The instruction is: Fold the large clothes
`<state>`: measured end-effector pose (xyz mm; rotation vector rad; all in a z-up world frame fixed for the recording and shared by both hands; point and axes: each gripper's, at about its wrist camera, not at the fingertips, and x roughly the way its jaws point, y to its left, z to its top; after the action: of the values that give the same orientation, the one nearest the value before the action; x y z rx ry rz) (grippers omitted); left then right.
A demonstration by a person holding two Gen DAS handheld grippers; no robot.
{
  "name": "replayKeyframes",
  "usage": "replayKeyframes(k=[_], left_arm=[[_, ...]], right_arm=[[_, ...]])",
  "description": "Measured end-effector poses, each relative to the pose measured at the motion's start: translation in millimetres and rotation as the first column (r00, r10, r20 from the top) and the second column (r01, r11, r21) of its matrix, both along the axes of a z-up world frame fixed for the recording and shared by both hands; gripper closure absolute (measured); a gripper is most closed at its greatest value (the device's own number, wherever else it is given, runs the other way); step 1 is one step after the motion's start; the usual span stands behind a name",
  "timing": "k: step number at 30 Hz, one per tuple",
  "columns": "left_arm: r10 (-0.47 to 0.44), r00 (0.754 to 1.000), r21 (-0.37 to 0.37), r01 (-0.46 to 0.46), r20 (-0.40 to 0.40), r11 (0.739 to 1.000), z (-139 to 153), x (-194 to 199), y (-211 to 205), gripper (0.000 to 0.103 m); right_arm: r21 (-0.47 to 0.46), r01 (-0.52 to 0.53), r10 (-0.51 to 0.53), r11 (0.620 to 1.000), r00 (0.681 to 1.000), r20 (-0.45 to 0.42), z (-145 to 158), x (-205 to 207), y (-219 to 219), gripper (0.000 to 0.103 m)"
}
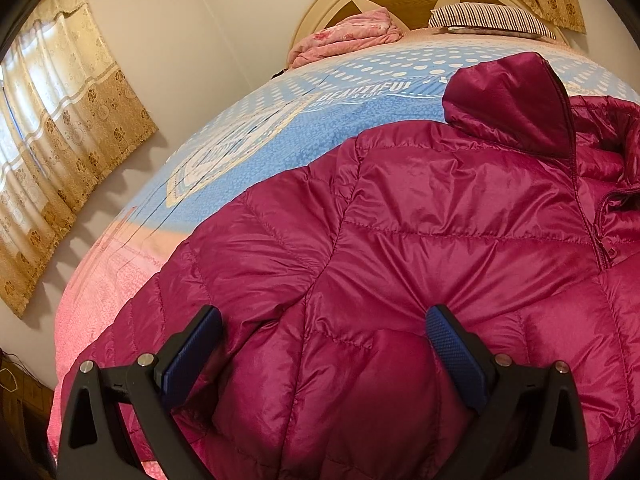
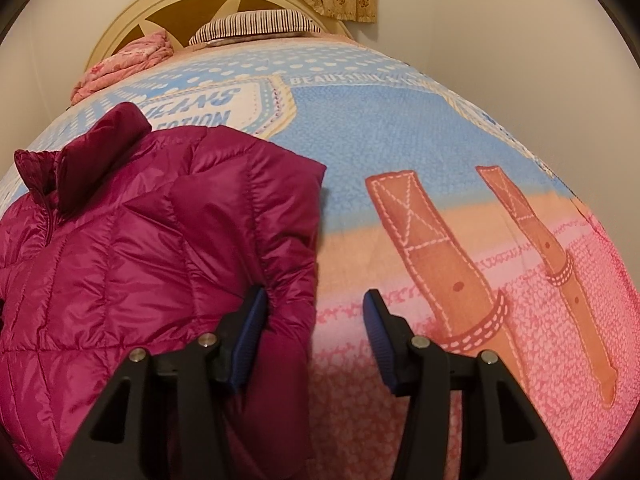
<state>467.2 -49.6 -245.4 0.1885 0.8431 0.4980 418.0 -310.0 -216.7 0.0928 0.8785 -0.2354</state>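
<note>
**Both my jaws stand apart over a magenta puffer jacket point(image 1: 420, 220) spread on the bed point(image 2: 400, 140); nothing is gripped.**

My left gripper point(image 1: 324, 344) straddles a puffed panel near the jacket's sleeve side, its blue pads point(image 1: 452, 344) pressing into the fabric without closing. My right gripper point(image 2: 316, 332) sits at the jacket's other edge: one pad touches the sleeve fold, the other hangs over the printed bedspread. The likely faults, as I judge them: the slick shell slips from a shallow pinch; my right jaws catch bedspread along with sleeve; the lofty filling springs a fold open; the collar point(image 1: 516, 96), standing upright, ends up bunched under a fold.
</note>
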Motion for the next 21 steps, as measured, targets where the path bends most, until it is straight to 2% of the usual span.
replayKeyframes(k=[11, 13, 14, 16, 17, 19, 21], left_arm=[[0.002, 1.000, 0.009, -0.002, -0.007, 1.000, 0.6, 0.7, -1.8, 0.001], [-0.023, 0.999, -0.022, 0.022, -0.041, 1.000, 4.8, 4.8, 3.0, 0.001], [-0.041, 0.997, -0.037, 0.039, -0.063, 0.999, 10.9, 6.2, 7.2, 0.001], [-0.057, 0.997, -0.048, 0.054, -0.059, 0.997, 25.8, 0.9, 17.2, 0.001], [-0.059, 0.998, -0.061, 0.057, -0.027, 0.997, 40.4, -9.0, 29.0, 0.001], [-0.060, 0.998, -0.085, 0.062, 0.024, 0.994, 61.3, -27.7, 51.0, 0.001], [-0.047, 0.997, -0.070, 0.051, 0.055, 0.996, 75.8, -50.5, 79.7, 0.001]], right_arm=[[-0.004, 0.001, -0.001, 1.000, 1.000, -0.001, -0.5, -0.4, 0.2, 0.048], [-0.004, 0.001, -0.001, 1.000, 1.000, -0.007, -0.2, 0.7, -0.1, 0.046], [0.003, -0.001, 0.001, 1.000, 1.000, -0.010, 1.3, 1.0, -1.9, 0.043], [0.036, 0.019, -0.019, 0.999, 1.000, -0.009, 9.5, -4.7, -13.9, 0.027], [0.052, 0.032, -0.033, 0.998, 0.999, 0.012, 15.9, -11.8, -18.8, 0.025], [0.040, 0.052, -0.055, 0.998, 0.995, 0.078, 34.0, -36.0, -24.9, 0.014], [0.014, 0.030, -0.031, 0.999, 0.994, 0.108, 45.1, -57.4, -23.7, 0.009]])
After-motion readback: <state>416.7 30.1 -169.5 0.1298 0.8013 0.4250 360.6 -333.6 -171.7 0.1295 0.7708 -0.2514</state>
